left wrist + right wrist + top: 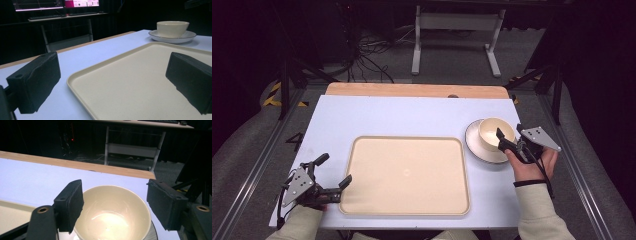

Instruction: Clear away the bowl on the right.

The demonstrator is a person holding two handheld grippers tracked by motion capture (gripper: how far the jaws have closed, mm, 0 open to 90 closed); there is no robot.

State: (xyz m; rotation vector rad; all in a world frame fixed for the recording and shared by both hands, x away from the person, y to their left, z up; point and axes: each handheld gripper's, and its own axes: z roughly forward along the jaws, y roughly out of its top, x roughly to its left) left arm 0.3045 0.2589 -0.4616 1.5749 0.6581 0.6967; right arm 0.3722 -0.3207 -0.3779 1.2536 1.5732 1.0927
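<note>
A cream bowl stands on a white plate at the right of the table. My right gripper is open at the bowl's near right side. In the right gripper view its jaws straddle the bowl, the left one over the rim, the right one just outside it; whether either touches, I cannot tell. The bowl is empty. A large beige tray lies empty in the middle. My left gripper is open at the tray's near left corner, with one jaw over the tray and the other over the table.
The pale blue tabletop has a wooden strip along its far edge. Beyond it stand a white desk frame and cables on the floor. The bowl and plate sit far beyond the left gripper.
</note>
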